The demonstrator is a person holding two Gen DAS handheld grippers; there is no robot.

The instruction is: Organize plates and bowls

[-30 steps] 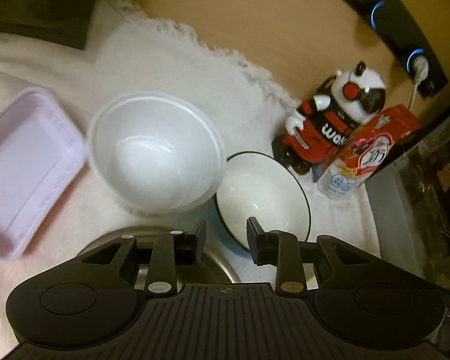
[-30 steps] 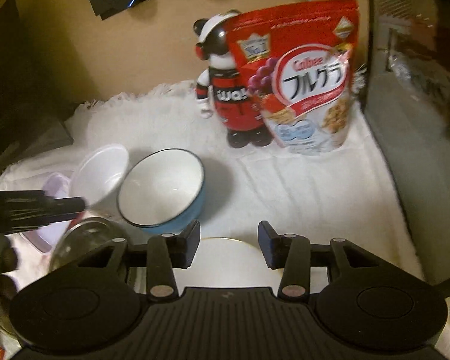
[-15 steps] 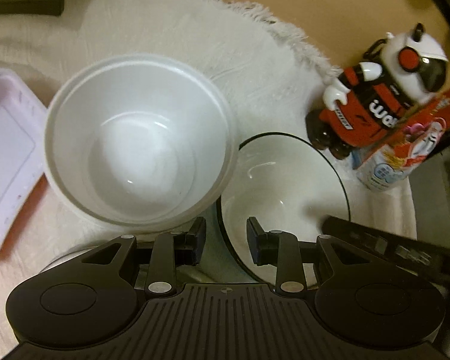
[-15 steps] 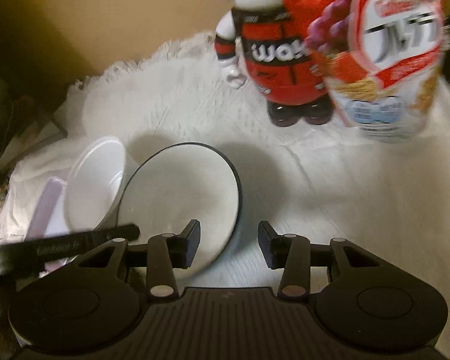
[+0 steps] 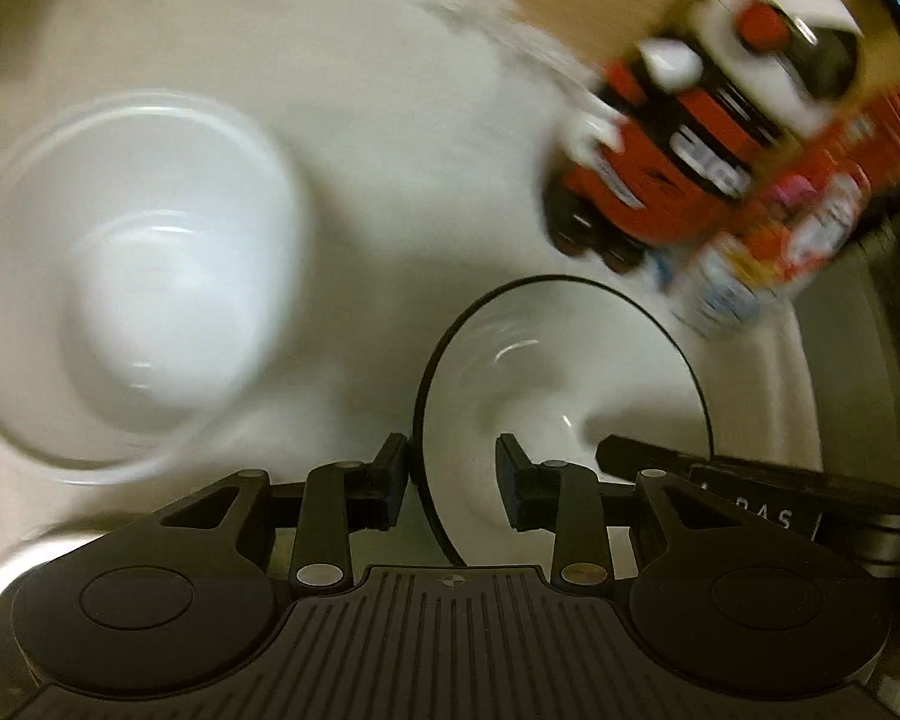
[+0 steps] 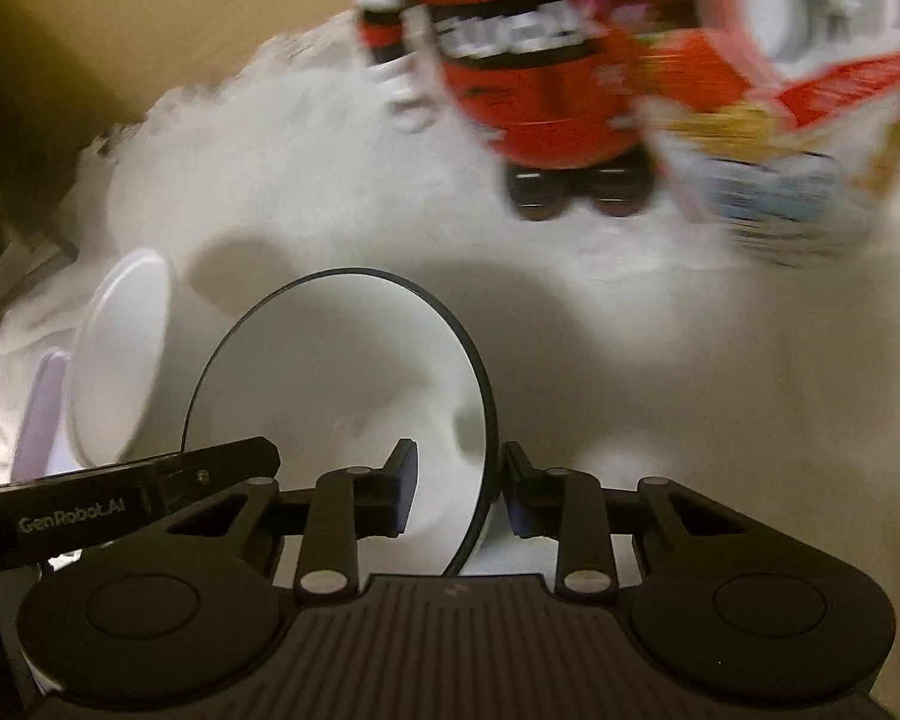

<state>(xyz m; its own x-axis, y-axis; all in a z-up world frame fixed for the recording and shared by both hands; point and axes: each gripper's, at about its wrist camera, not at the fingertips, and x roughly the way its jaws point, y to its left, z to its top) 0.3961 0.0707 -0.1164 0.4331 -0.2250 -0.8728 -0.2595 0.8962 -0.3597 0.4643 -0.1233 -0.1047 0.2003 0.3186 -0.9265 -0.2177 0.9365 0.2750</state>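
Observation:
A white bowl with a dark rim sits on a white cloth. My left gripper is open, its jaws straddling the bowl's left rim. My right gripper is open, its jaws straddling the bowl's right rim. A plain white bowl stands to the left of it, apart from both grippers. The other gripper's body shows in each view, at the right in the left wrist view and at the left in the right wrist view.
A red and black toy figure and a red cereal bag stand at the back. A lilac tray lies at the far left. The white cloth covers the table. A shiny rim shows at lower left.
Both grippers have moved forward and down onto the dark-rimmed bowl, so its rim now sits between each pair of jaws. The views are blurred from motion.

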